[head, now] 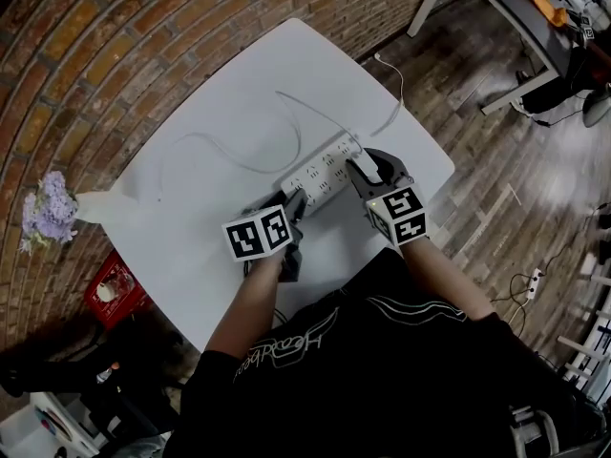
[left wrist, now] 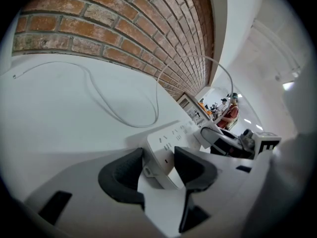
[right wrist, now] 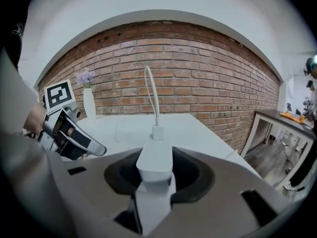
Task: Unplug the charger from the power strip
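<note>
Head view: power strip (head: 320, 175) lies across the white table (head: 210, 198). The charger (head: 361, 166) is at its right end and looks still seated in the socket. My left gripper (head: 292, 206) is at the strip's near end, and my right gripper (head: 372, 172) is on the charger.

Left gripper view: pads (left wrist: 124, 175) are closed against both sides of the strip's end, so I'm grasping it. I judge that's to pin the strip down so it won't lift with the plug.

Right gripper view: jaws are clenched on the charger (right wrist: 155, 157) body, with the cable (right wrist: 152, 95) rising from its top. Holding the body rather than the cord puts the pull on the plug and spares the cable. The task isn't done yet.
</note>
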